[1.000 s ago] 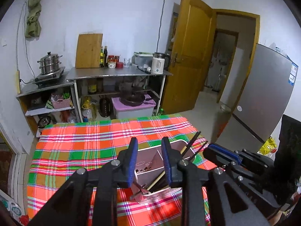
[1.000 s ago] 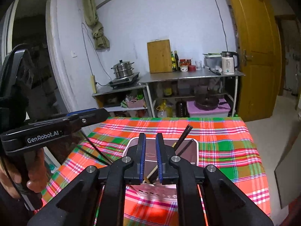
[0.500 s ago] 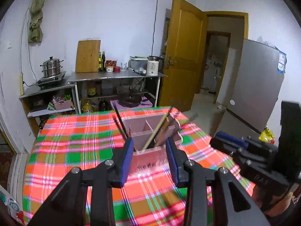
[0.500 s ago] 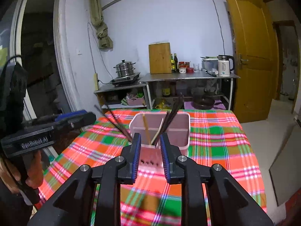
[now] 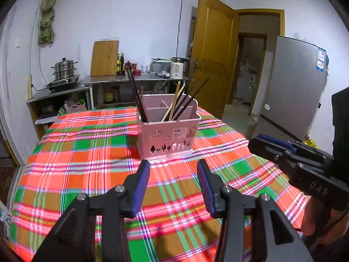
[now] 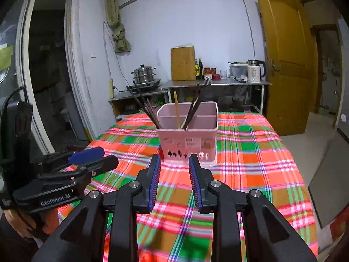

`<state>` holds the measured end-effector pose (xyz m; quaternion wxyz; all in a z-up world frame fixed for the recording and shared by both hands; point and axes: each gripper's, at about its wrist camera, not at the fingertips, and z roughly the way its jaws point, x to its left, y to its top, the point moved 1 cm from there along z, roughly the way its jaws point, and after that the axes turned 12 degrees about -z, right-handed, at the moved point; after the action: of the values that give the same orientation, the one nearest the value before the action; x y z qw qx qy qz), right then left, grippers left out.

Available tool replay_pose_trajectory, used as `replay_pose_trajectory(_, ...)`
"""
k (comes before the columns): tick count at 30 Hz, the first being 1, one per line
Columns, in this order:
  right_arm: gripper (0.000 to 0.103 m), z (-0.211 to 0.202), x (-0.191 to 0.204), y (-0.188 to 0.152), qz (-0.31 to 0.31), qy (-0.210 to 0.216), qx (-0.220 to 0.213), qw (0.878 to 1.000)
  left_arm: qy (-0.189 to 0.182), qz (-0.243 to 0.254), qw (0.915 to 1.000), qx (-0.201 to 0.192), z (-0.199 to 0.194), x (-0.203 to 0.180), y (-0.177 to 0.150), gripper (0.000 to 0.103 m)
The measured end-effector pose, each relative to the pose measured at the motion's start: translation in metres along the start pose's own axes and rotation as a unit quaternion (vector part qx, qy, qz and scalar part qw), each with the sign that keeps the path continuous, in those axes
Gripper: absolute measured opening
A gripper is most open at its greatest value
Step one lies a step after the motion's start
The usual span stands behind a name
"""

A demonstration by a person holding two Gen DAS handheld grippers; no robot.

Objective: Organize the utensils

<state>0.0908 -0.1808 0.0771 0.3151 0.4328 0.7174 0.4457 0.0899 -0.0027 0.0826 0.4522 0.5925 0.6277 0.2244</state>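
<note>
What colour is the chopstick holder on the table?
Pale pink holder with small dark cut-out shapes; clearest in the right wrist view.

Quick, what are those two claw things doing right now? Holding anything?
Left gripper: jaws opening, nothing between them.
Right gripper: jaws opening too, empty; the pink utensil holder stands beyond it.

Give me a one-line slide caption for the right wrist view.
Right gripper, jaws opening and empty, faces a pink utensil holder of chopsticks on a plaid tablecloth.

"GenRobot.AI" on left tool (image 6: 91, 159), "DAS" on right tool (image 5: 257, 144)
</note>
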Motion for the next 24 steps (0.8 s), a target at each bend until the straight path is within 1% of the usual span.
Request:
replay_pose_trajectory(4, 0.028, -0.006, 0.002, -0.009, 0.008, 0.000, 0.013, 1.000, 0.011, -0.008, 0.9999, -0.004, -0.006, 0.004, -0.015, 0.048)
replay_pose_trajectory(7, 0.028, -0.013, 0.003, -0.014, 0.025, 0.007, 0.023, 0.999, 0.012, -0.011, 0.9998, -0.008, -0.011, 0.006, -0.021, 0.048)
replay_pose_trajectory(13, 0.028, -0.023, 0.010, -0.017, 0.031, 0.009, 0.036, 0.999, 0.011, -0.009, 0.9998, -0.017, -0.020, 0.001, -0.030, 0.048)
replay_pose_trajectory(21, 0.028, -0.030, 0.025, -0.027, 0.014, -0.002, 0.023, 1.000, 0.012, -0.011, 0.9994, -0.029, -0.026, -0.003, -0.038, 0.048)
replay_pose_trajectory(24, 0.028, -0.030, 0.030, -0.033, 0.006, -0.014, 0.016, 1.000, 0.014, -0.012, 0.9993, -0.034, -0.029, -0.003, -0.041, 0.048)
